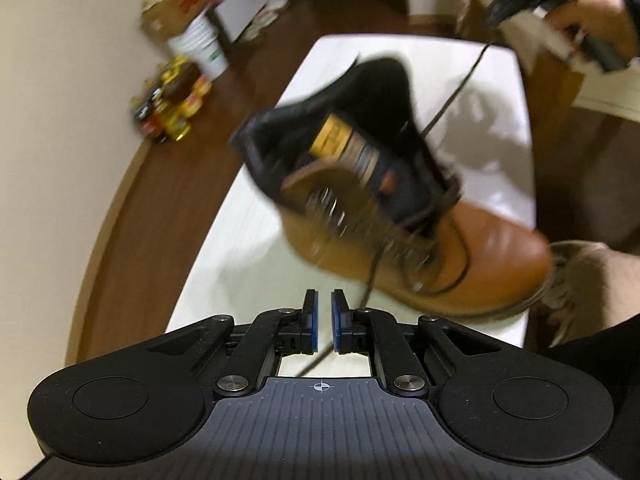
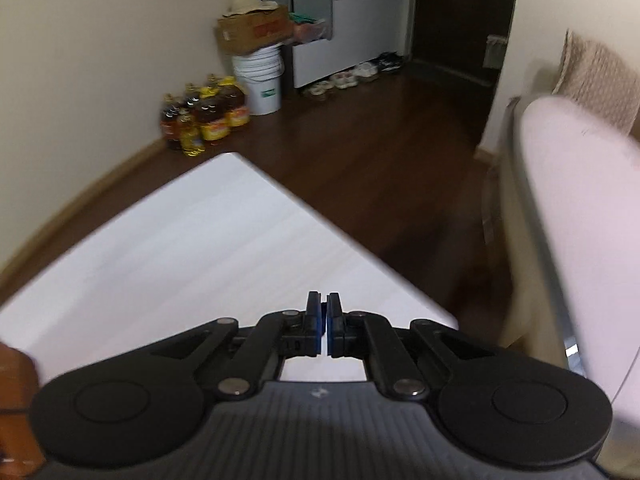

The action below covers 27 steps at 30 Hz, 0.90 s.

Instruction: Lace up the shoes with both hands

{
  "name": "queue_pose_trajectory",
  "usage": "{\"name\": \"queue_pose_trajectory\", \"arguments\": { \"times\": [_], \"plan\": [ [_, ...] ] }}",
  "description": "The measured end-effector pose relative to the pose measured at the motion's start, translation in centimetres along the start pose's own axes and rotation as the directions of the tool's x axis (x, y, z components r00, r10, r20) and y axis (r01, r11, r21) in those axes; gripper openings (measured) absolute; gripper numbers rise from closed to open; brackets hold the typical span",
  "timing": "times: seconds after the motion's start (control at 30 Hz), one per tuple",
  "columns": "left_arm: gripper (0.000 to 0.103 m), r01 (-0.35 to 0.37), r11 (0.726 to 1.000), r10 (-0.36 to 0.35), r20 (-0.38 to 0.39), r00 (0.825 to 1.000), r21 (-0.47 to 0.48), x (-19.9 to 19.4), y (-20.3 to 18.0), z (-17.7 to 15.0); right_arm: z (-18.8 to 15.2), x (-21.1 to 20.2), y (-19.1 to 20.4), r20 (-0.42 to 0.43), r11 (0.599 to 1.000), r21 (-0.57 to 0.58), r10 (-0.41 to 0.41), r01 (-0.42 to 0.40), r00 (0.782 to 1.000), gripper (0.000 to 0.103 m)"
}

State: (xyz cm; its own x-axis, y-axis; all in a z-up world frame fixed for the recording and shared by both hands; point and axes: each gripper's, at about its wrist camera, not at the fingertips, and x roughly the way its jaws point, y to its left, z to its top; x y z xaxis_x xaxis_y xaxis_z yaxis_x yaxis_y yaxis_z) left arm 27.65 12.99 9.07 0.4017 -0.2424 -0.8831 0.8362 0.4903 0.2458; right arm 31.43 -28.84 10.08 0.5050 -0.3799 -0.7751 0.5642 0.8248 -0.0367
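**A:** Where is the tan leather ankle boot [image 1: 400, 208] sitting?

**B:** It is lying blurred on the white worktop [image 1: 248, 248], at about one o'clock from the left gripper [image 1: 325, 296]. Its toe is pointing toward four o'clock and its black collar toward eleven. In the right wrist view only a brown sliver of it [image 2: 16, 400] is showing, at eight o'clock by the frame edge.

**A:** What are the left fingers [image 1: 309, 308] doing?

**B:** They are standing a narrow gap apart. The dark thin lace [image 1: 452, 96] is coming off the boot's eyelets and running down through that gap toward six o'clock. It is brushing the pad on the right side, but daylight is showing beside it, so the pads are not pinching it.

**A:** And the right gripper [image 2: 324, 298]?

**B:** Its own camera is showing the fingers nearly together, with only a sliver of light between the blue pads, hanging over the worktop's [image 2: 180, 240] near corner. That view is not showing the lace. From the left wrist, the right gripper [image 1: 494, 16] is sitting up at one o'clock in a person's hand [image 1: 592, 20], and the other run of lace is stretching straight from the boot into its tips, so it is gripping that end.

**A:** Anything else nearby?

**B:** Amber oil bottles [image 2: 204, 116] and a white plastic bucket [image 2: 262, 84] are standing on the dark wooden floor [image 2: 380, 168] at eleven o'clock, against the wall.
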Motion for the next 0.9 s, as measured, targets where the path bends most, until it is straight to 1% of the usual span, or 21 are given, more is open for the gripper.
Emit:
{"name": "queue_pose_trajectory", "arguments": {
  "times": [0.03, 0.07, 0.1, 0.17, 0.2, 0.23, 0.27, 0.3, 0.33, 0.43, 0.47, 0.5, 0.6, 0.63, 0.67, 0.7, 0.73, 0.77, 0.8, 0.87, 0.9],
  "plan": [
    [0.009, 0.001, 1.000, -0.001, -0.002, 1.000, 0.001, 0.2, -0.1, 0.1, 0.0, -0.1, 0.7, 0.003, 0.999, -0.029, 0.035, -0.035, 0.999, 0.010],
    [0.009, 0.003, 1.000, -0.003, -0.002, 1.000, 0.005, 0.7, -0.4, 0.0, -0.2, -0.5, 1.8, 0.003, 0.993, -0.070, 0.100, -0.100, 0.995, 0.014],
    [0.011, 0.008, 1.000, -0.008, 0.004, 1.000, 0.011, 1.1, -0.7, 0.0, -0.6, -0.9, 3.2, -0.009, 0.975, -0.120, 0.185, -0.185, 0.983, 0.017],
    [0.017, 0.014, 1.000, -0.014, 0.001, 1.000, 0.024, 1.6, -1.2, 0.3, -1.5, -1.7, 6.1, -0.047, 0.911, -0.215, 0.351, -0.353, 0.935, 0.017],
    [0.018, 0.012, 0.999, -0.012, 0.003, 1.000, 0.031, 1.8, -1.3, 0.4, -1.8, -2.1, 7.0, -0.066, 0.881, -0.248, 0.398, -0.402, 0.915, 0.017],
    [0.018, 0.011, 0.999, -0.011, 0.006, 1.000, 0.036, 1.9, -1.5, 0.5, -2.7, -2.9, 8.9, -0.100, 0.814, -0.338, 0.468, -0.472, 0.878, 0.017],
    [0.018, 0.010, 0.999, -0.010, 0.010, 1.000, 0.040, 1.9, -1.7, 0.7, -3.6, -3.8, 10.8, -0.142, 0.729, -0.425, 0.532, -0.537, 0.835, 0.018],
    [0.018, 0.009, 0.999, -0.010, 0.014, 1.000, 0.045, 1.9, -1.9, 0.8, -4.2, -4.1, 11.8, -0.155, 0.688, -0.475, 0.549, -0.549, 0.821, 0.018],
    [0.018, 0.008, 0.999, -0.009, 0.018, 1.000, 0.048, 1.9, -2.1, 0.9, -5.0, -4.4, 13.1, -0.175, 0.632, -0.539, 0.562, -0.557, 0.808, 0.018],
    [0.018, 0.007, 0.999, -0.008, 0.024, 1.000, 0.049, 2.2, -2.4, 0.8, -7.4, -5.4, 17.3, -0.246, 0.433, -0.707, 0.590, -0.559, 0.769, 0.018],
    [0.018, 0.007, 0.999, -0.009, 0.026, 1.000, 0.050, 2.3, -2.5, 0.8, -8.0, -5.4, 18.3, -0.254, 0.388, -0.742, 0.593, -0.547, 0.764, 0.018],
    [0.018, 0.010, 0.999, -0.012, 0.026, 1.000, 0.053, 2.4, -2.6, 0.7, -8.2, -5.1, 19.1, -0.251, 0.357, -0.771, 0.591, -0.527, 0.767, 0.018],
    [0.018, 0.021, 0.998, -0.023, 0.035, 0.999, 0.059, 2.8, -2.7, 0.8, -8.7, -4.7, 20.3, -0.253, 0.321, -0.801, 0.583, -0.505, 0.772, 0.016],
    [0.018, 0.027, 0.998, -0.030, 0.043, 0.999, 0.061, 2.9, -2.7, 0.9, -9.0, -4.6, 20.7, -0.256, 0.310, -0.810, 0.578, -0.498, 0.775, 0.012],
    [0.018, 0.036, 0.997, -0.039, 0.048, 0.998, 0.067, 3.0, -2.8, 1.0, -9.2, -4.5, 21.0, -0.259, 0.298, -0.818, 0.572, -0.492, 0.778, 0.003],
    [0.018, 0.041, 0.996, -0.046, 0.056, 0.997, 0.077, 3.1, -3.1, 1.0, -9.2, -4.5, 21.0, -0.261, 0.298, -0.817, 0.572, -0.493, 0.778, 0.003],
    [0.018, 0.046, 0.995, -0.052, 0.062, 0.997, 0.088, 3.2, -3.4, 1.1, -8.9, -4.4, 21.0, -0.260, 0.317, -0.806, 0.570, -0.500, 0.780, 0.003],
    [0.018, 0.050, 0.994, -0.056, 0.062, 0.996, 0.099, 3.3, -3.6, 1.1, -8.5, -4.3, 20.9, -0.253, 0.346, -0.795, 0.556, -0.498, 0.791, 0.003],
    [0.018, 0.053, 0.993, -0.060, 0.061, 0.996, 0.109, 3.5, -3.7, 1.0, -8.6, -4.1, 20.6, -0.251, 0.355, -0.793, 0.550, -0.495, 0.796, 0.003],
    [0.018, 0.054, 0.991, -0.060, 0.049, 0.997, 0.124, 4.1, -3.8, 0.8, -8.1, -3.5, 20.4, -0.226, 0.426, -0.779, 0.494, -0.460, 0.840, 0.003],
    [0.015, 0.054, 0.990, -0.060, 0.042, 0.997, 0.130, 4.4, -3.8, 0.7, -8.1, -3.1, 20.4, -0.219, 0.453, -0.771, 0.472, -0.448, 0.854, 0.003]
  ]
}}
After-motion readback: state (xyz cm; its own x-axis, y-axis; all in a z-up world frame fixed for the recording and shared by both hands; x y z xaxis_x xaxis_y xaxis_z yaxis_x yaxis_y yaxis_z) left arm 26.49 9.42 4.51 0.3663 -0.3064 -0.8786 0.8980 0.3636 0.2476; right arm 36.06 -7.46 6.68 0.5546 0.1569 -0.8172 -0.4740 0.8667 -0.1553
